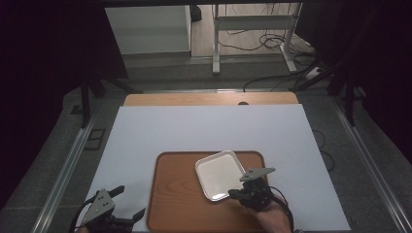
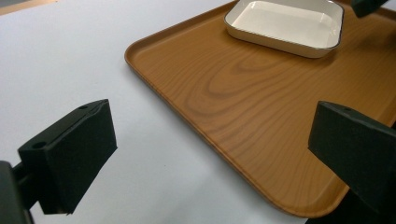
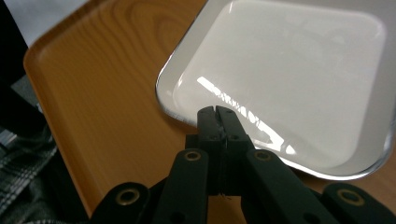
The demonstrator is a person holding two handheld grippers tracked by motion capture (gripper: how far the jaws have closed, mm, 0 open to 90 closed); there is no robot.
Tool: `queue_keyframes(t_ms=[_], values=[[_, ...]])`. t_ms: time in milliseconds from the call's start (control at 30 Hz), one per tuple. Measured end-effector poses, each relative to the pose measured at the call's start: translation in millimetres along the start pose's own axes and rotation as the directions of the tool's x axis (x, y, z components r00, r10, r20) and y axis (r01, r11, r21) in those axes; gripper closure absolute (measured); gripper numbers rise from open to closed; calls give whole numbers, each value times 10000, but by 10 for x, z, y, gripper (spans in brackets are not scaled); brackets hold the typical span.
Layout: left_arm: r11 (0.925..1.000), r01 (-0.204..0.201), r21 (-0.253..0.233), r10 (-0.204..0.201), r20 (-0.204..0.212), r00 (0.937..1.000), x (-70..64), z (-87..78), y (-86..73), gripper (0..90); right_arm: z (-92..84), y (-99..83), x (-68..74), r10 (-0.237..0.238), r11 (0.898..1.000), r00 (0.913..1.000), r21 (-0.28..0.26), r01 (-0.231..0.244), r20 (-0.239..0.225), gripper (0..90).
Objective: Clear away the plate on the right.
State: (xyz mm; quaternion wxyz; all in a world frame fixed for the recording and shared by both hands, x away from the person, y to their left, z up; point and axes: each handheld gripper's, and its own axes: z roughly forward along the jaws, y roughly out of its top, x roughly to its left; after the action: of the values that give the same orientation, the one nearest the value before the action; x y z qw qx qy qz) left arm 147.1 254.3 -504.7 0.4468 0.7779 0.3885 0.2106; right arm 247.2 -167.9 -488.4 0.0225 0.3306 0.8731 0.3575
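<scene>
Far left, the left claw (image 1: 125, 201) is just parked over the white desk (image 1: 204, 128) off the left edge of the wooden tray (image 1: 175, 194), jaws spread wide with nothing between them. In the left gripper view you can see the tray's near corner sitting between the two pads, but they aren't touching it.

Moving right, the tray lies flat on the desk, and the white rectangular dish (image 1: 219, 174) sits on its right half, turned at an angle so its long axis runs diagonally across the tray.

Right side is where the action is: the right claw (image 3: 217, 113) is pinched tight on the dish's near rim, so the dish stretches away from it, up and to the left in the high view. That hand is clearly the nearer one, so I'd guess any lift or slide pivots from that rim grip. Might tip if it's raised fast.
</scene>
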Motion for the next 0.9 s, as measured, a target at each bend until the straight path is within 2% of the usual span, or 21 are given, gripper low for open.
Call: queue_keyframes(t_ms=[400, 567, 733, 900], values=[[10000, -3, 7, 3, 25, 10000, 2, 1, 1, 6, 225, -50, 34, -344, 9942, 9992, 1008, 364, -218, 893], [10000, -28, 33, 27, 29, 10000, 3, 4, 3, 6, 293, -35, 43, -550, 9918, 9983, 1141, 567, -185, 893], [10000, -28, 37, 28, 30, 10000, 1, 7, 5, 6, 358, 16, 76, -698, 9920, 9973, 1042, 718, -225, 893], [10000, -52, 33, 52, 40, 10000, 0, 11, 8, 6, 411, 60, 85, -663, 9927, 9973, 986, 690, -304, 892]])
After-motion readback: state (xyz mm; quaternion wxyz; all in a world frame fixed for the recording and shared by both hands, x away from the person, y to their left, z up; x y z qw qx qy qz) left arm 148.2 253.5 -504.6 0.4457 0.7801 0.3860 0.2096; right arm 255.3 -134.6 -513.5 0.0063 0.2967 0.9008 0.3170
